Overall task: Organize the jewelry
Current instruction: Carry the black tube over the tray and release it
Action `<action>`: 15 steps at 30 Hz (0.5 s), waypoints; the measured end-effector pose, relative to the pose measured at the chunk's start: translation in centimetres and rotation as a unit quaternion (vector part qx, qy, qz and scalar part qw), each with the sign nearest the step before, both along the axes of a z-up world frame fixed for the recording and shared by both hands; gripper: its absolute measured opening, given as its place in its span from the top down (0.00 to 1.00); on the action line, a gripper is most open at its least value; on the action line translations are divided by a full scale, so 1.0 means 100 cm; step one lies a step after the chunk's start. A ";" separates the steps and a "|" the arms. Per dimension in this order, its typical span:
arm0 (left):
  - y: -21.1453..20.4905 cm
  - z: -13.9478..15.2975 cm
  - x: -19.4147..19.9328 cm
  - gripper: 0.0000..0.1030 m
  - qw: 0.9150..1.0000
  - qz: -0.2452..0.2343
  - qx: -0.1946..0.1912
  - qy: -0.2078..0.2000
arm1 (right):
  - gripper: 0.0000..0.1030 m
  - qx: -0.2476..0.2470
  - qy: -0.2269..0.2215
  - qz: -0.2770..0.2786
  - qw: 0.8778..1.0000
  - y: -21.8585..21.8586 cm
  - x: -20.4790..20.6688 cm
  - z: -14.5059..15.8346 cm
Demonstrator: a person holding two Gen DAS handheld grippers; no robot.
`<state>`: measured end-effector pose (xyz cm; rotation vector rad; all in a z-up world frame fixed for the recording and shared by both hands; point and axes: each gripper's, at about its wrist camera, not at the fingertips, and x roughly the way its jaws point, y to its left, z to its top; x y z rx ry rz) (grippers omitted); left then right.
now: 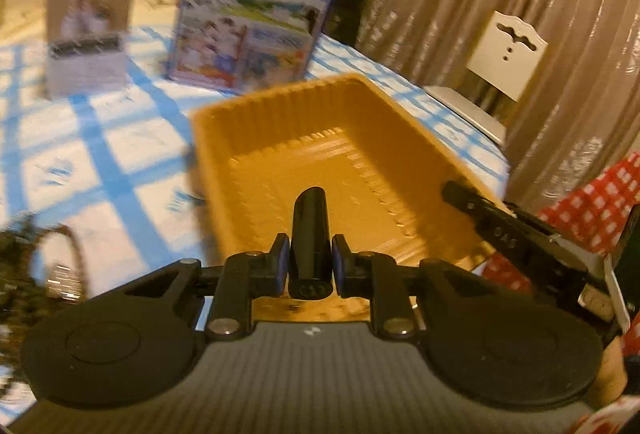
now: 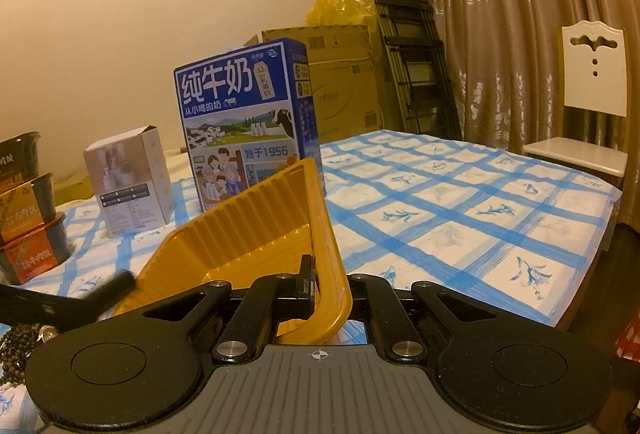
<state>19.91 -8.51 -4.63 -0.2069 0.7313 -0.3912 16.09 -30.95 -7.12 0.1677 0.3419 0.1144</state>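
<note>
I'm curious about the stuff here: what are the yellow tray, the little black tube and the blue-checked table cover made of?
Yellow tray: probably thin moulded plastic; ribbed walls, slight sheen.
Black tube: glossy, with sharp highlights; hard plastic or lacquered metal, can't tell which.
Table cover: likely plastic sheet or coated cloth; it lies flat, with a printed blue grid and flowers.

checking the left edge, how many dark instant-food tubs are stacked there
3, stacked at the table's left edge in the right wrist view: top black tub, middle tub, bottom orange-labelled tub. The frame crops them, so more may be hidden.
</note>
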 end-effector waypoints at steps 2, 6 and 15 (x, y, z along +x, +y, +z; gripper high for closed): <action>-0.008 -0.007 0.007 0.81 1.000 -0.005 -0.006 0.013 | 0.94 0.000 0.000 0.001 1.000 0.000 0.000 0.000; -0.020 -0.021 0.018 0.81 0.999 -0.006 -0.010 0.031 | 0.95 0.000 0.000 0.001 1.000 0.000 0.000 0.000; -0.026 -0.035 0.025 0.81 0.998 0.010 -0.031 0.057 | 0.95 0.000 0.000 0.001 1.000 0.000 0.000 0.001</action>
